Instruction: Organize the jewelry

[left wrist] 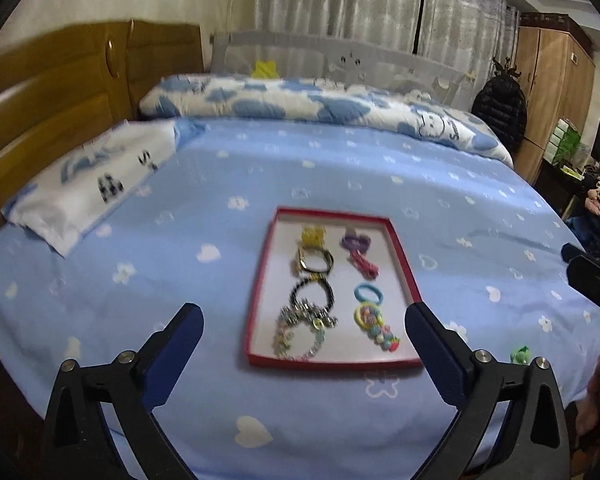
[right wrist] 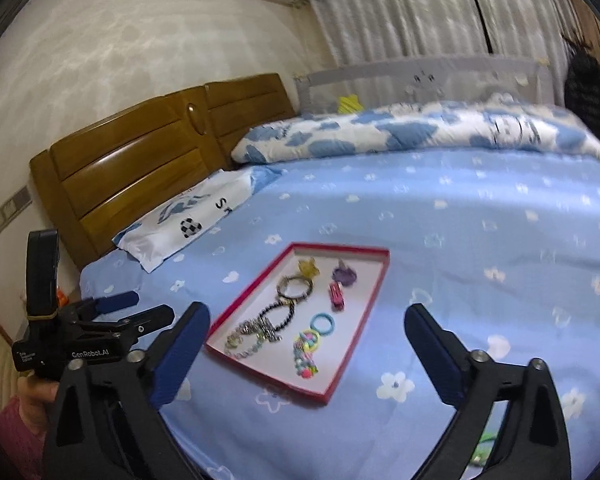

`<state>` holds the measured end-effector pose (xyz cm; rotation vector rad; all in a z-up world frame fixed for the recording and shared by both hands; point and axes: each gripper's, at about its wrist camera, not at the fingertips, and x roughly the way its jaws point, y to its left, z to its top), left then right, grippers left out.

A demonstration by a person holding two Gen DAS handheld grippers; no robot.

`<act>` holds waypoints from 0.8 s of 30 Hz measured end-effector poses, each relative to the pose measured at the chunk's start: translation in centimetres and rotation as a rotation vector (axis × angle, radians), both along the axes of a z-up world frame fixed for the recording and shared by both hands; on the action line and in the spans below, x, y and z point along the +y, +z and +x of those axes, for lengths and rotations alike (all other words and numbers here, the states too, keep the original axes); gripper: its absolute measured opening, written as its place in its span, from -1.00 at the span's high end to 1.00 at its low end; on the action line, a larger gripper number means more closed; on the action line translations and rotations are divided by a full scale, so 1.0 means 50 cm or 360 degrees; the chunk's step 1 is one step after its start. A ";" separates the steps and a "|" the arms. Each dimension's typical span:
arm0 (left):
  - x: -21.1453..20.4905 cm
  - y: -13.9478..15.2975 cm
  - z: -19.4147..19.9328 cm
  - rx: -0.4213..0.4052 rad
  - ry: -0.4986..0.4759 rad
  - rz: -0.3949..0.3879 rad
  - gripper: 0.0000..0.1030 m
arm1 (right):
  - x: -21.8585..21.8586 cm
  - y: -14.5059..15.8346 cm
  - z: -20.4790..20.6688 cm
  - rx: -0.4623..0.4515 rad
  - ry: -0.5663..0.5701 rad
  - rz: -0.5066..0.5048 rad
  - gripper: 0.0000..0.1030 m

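Hovering spread and empty, left tongs [left wrist: 304, 320] and right tongs [right wrist: 306, 320] both above the bed; shallow red-rimmed cardboard tray [left wrist: 260, 280] of beaded bracelets [left wrist: 300, 336] ahead between tips. Risk: tangled bracelets lifting together.

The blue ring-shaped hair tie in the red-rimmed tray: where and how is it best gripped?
Probably from above, gripper fingers straddling the far arc of the blue ring-shaped hair tie. It lies flat on the red-rimmed tray, and its near arc touches the yellow hair tie.
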<state>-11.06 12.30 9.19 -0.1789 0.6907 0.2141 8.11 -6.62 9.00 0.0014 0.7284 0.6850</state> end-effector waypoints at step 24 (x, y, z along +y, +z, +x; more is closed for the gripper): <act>-0.061 -0.138 -0.035 -0.0032 0.0094 0.0142 -0.98 | -0.014 -0.182 -0.026 -0.0021 -0.0192 -0.0119 -0.99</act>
